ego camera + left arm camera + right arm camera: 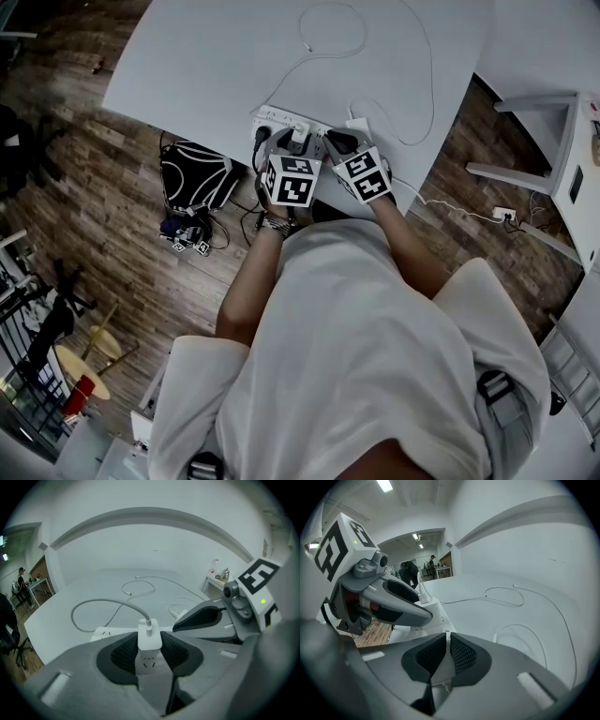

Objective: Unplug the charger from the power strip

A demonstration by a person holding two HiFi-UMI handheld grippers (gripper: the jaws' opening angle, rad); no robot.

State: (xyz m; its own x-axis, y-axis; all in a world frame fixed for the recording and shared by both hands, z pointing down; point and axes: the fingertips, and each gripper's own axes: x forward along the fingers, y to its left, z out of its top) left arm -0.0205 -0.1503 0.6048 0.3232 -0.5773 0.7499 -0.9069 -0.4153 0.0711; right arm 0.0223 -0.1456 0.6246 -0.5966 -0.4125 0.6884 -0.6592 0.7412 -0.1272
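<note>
Now our left gripper [150,642] clamps the charger [149,636], plugged upright in the power strip [110,633]; we should pull straight out; our right gripper [446,641], jaws pinched together and empty, should pin the strip.

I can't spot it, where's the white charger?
In the left gripper view, middle, the charger stands on the power strip, squeezed between the dark pads of the left gripper.
</note>
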